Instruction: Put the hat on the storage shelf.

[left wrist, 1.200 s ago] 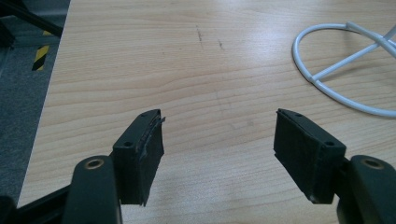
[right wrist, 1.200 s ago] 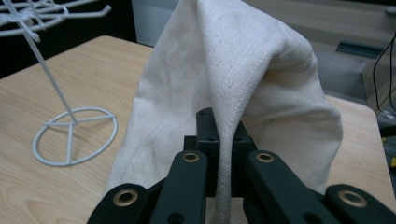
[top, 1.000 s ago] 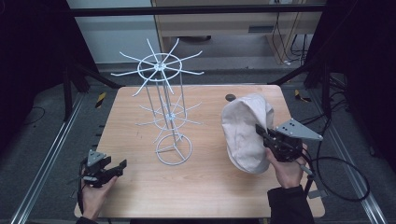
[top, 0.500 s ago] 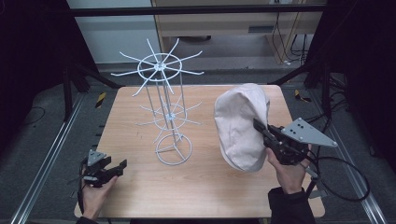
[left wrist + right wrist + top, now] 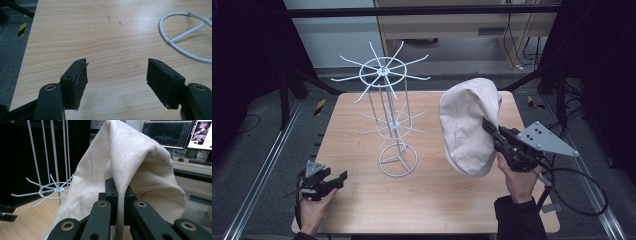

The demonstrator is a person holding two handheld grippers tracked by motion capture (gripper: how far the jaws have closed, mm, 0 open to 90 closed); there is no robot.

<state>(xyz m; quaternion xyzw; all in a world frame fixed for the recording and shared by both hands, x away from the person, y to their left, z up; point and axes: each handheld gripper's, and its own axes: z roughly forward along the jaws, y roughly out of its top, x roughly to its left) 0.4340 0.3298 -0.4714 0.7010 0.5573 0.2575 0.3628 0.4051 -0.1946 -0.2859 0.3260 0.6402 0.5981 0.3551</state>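
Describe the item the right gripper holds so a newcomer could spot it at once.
On the wooden table, look right of the white wire rack. There the right gripper holds up a cream cloth hat by its edge, the scene's one soft fabric item.

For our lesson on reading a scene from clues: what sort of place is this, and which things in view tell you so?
Probably a lab or recording workspace, not a shop or home. A bare wooden table stands among dark frame rails, computer monitors glow behind it, and a person holds cabled grippers: the right gripper clamps a cream cloth hat near a white wire rack.
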